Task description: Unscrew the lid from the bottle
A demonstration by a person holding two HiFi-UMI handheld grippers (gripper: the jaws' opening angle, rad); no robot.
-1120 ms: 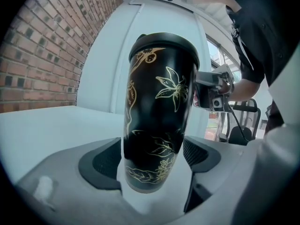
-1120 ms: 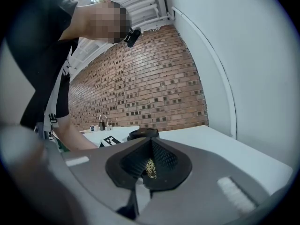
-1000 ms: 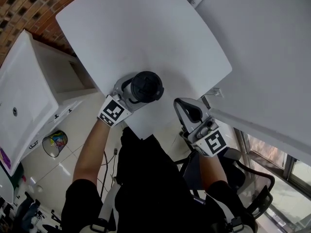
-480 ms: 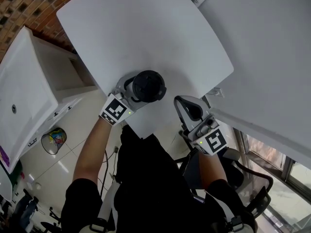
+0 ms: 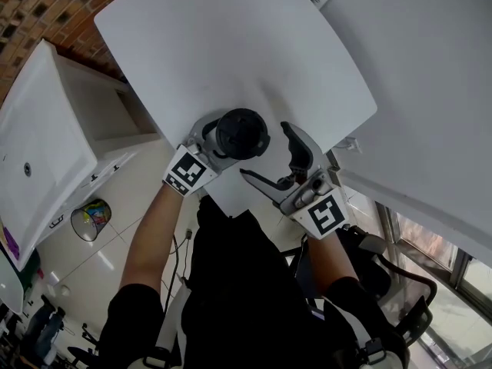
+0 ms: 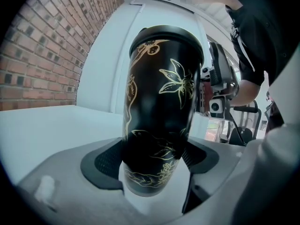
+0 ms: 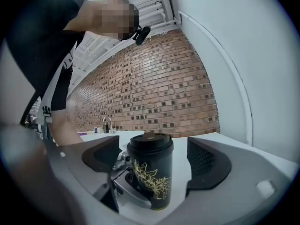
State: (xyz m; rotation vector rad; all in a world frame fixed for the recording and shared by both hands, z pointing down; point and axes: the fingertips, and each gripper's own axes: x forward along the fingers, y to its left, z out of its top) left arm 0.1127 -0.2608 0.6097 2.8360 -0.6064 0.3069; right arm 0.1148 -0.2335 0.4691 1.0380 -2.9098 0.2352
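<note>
A black bottle (image 5: 242, 133) with gold flower print and a black lid (image 6: 166, 36) stands near the front edge of the white table (image 5: 231, 44). My left gripper (image 5: 219, 141) reaches around its lower body from the left. Its jaws are closing, and both pads (image 6: 105, 165) meet the bottle (image 6: 159, 111). My right gripper (image 5: 265, 150) hovers just right of the bottle, apart from it. Its jaws are opening wide with nothing gripped. In the right gripper view the bottle (image 7: 151, 172) stands ahead, framed by the two pads (image 7: 208, 165).
A white cabinet unit (image 5: 46, 137) stands left of the table, against a brick wall (image 5: 31, 6). A bin (image 5: 90, 217) sits on the floor below. A white wall (image 5: 430, 75) runs along the right, and an office chair (image 5: 400, 283) is behind me.
My right gripper has gone from shut to wide open and has swung up and left toward the bottle. The left gripper and the bottle have barely moved.
</note>
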